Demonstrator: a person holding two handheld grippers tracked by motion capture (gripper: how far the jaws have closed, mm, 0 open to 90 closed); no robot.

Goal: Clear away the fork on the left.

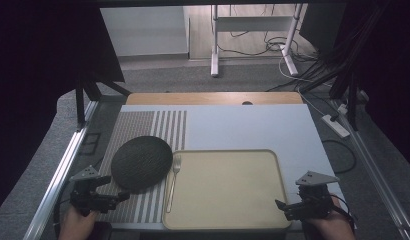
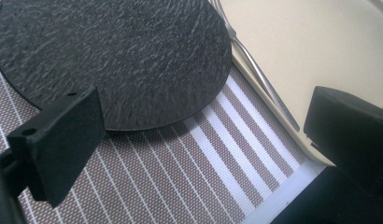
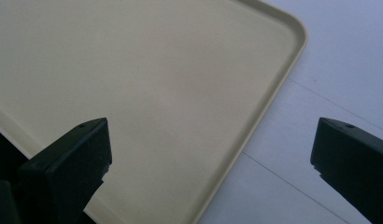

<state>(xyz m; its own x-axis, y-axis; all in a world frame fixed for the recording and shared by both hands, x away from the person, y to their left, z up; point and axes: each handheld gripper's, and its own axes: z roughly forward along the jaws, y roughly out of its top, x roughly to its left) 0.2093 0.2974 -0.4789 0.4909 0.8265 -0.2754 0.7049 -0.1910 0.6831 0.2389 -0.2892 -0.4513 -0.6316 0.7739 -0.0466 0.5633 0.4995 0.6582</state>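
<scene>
A dark round slate plate [image 1: 141, 162] [image 2: 119, 56] lies on a striped placemat [image 1: 143, 131] [image 2: 189, 177] at the left. A silver fork [image 1: 173, 180] [image 2: 259, 70] rests along the left rim of a beige tray [image 1: 273, 165] [image 3: 157, 84] [image 2: 320, 42]. My left gripper [image 1: 120, 189] [image 2: 203, 140] is open near the table's front left, its jaws spanning the plate's near edge and the tray corner. My right gripper [image 1: 282, 206] [image 3: 210, 158] is open at the front right, jaws astride the tray's right rim, nothing between them.
A pale blue-grey mat [image 1: 253, 127] [image 3: 339, 70] covers the table under the tray. A wooden strip [image 1: 213, 98] runs along the far edge. Metal rails [image 1: 63, 165] flank the table. Cables and a power strip [image 1: 336, 125] lie on the floor to the right.
</scene>
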